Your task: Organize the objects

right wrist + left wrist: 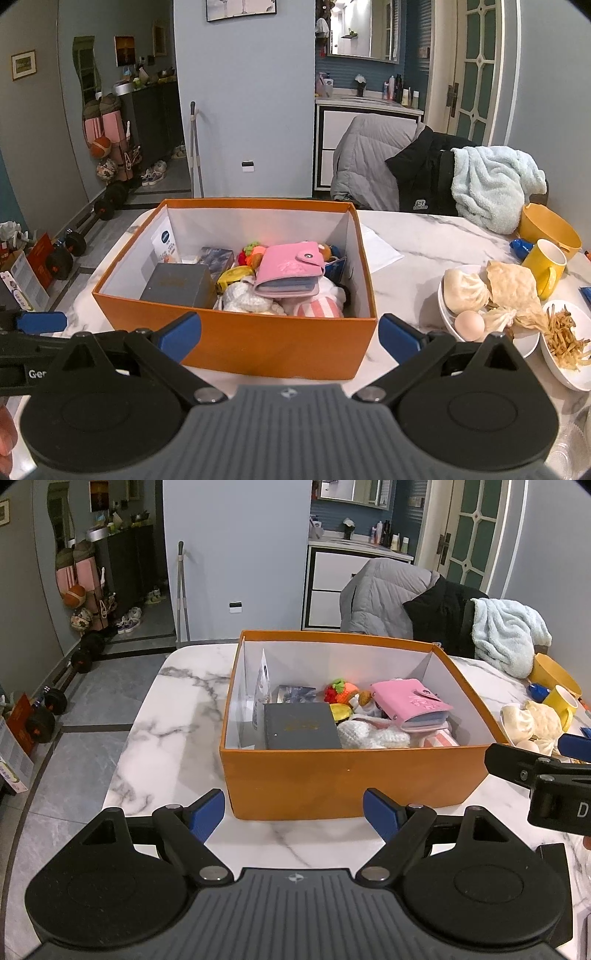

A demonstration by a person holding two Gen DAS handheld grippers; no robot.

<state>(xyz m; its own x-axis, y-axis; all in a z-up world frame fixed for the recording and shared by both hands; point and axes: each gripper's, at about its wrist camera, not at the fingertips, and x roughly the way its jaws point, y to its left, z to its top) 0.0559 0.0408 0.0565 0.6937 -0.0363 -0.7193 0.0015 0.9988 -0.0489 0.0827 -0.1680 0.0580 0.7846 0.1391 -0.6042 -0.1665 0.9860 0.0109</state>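
Orange box (351, 775) sits on the marble table (177, 716), straight ahead of both grippers, long axis running left to right. Inside: pink wallet (291, 271) on top toward the right, grey book (301, 725) toward the left. Left gripper (293, 814) and right gripper (290, 336) hover level just short of the near wall, fingers spread, holding nothing. Right looks nearer the wallet.

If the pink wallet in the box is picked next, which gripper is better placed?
Probably right: the pink wallet lies in the right half of the orange box, straight ahead of the open right gripper; the open left gripper faces the grey book's side.
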